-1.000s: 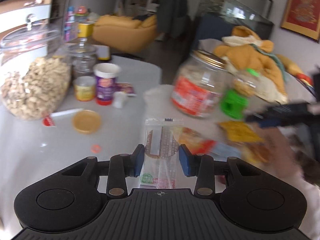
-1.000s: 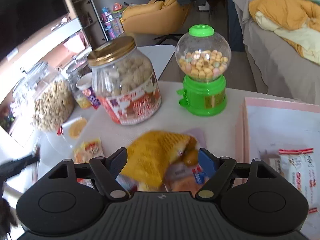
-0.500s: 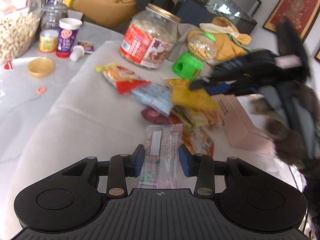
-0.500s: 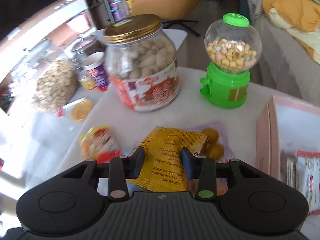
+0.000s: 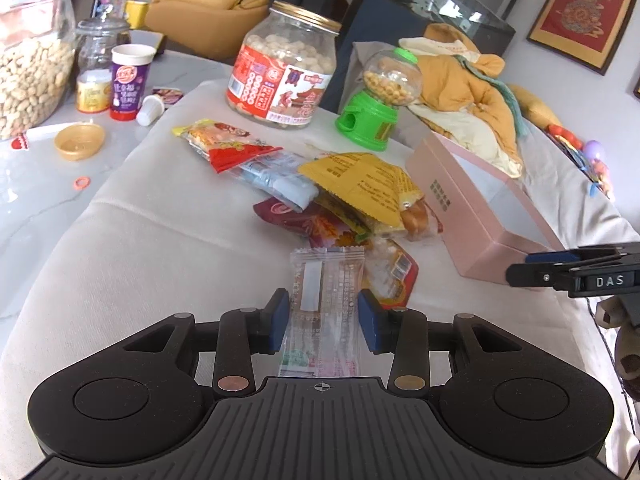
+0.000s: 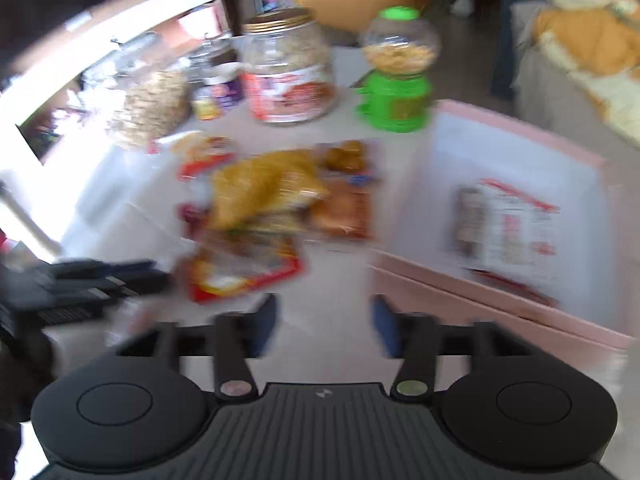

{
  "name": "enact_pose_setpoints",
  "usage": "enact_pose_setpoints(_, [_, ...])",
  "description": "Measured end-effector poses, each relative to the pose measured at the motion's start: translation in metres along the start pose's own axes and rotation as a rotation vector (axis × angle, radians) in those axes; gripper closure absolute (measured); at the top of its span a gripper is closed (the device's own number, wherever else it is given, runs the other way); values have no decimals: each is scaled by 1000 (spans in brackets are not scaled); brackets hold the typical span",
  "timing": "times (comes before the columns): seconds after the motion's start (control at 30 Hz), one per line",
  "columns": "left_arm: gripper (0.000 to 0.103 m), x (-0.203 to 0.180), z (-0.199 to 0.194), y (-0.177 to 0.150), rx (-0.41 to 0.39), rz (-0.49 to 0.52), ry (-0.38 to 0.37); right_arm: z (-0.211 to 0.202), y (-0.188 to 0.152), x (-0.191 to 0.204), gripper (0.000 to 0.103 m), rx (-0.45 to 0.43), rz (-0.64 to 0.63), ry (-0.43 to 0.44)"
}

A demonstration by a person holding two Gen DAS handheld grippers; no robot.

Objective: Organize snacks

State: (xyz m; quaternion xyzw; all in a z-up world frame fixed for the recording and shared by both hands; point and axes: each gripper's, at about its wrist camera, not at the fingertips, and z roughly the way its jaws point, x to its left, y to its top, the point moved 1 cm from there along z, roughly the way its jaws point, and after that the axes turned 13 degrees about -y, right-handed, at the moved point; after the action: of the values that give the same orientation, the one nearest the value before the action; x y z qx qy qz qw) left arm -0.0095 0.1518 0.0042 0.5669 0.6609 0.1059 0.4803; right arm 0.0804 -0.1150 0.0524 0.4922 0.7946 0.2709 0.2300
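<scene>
The left gripper (image 5: 323, 316) is clamping a clear wafer packet (image 5: 325, 300) between its blue pads, holding it above the near part of the cloth (image 5: 160, 240) that is covering the table. The right gripper (image 6: 324, 326) is holding nothing; its jaws have just been opening after letting go of the yellow bag (image 5: 360, 184), and bare cloth is showing between them. That view is blurred, so details there are probably unreliable. The yellow bag is lying on top of the snack pile (image 5: 320, 216) in the middle of the cloth, just left of the pink box (image 5: 480, 216), which is sitting open at the cloth's right side with a red-and-white packet (image 6: 508, 224) inside. A big jar (image 5: 284, 68) and a green candy dispenser (image 5: 376, 108) are standing along the far edge.
</scene>
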Motion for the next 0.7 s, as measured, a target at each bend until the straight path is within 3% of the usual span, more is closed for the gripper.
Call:
enact_pose_setpoints(0.07, [60, 0, 1, 0, -5, -9, 4, 6, 0, -16, 40, -8, 39, -32])
enact_pose_setpoints(0.17, [60, -1, 0, -1, 3, -5, 6, 18, 7, -38, 40, -3, 150, 38])
enact_pose_setpoints(0.33, [60, -3, 0, -3, 19, 16, 3, 42, 20, -40, 40, 7, 248, 61])
enact_pose_setpoints(0.5, [60, -3, 0, -4, 18, 19, -1, 54, 28, -2, 40, 26, 247, 152])
enact_pose_setpoints(0.63, [60, -3, -1, -6, 16, 15, -7, 56, 48, 36, 39, -30, 195, 101])
enact_pose_setpoints(0.7, [60, -4, -2, -7, 16, 20, -4, 58, 62, 47, 39, -41, 213, 120])
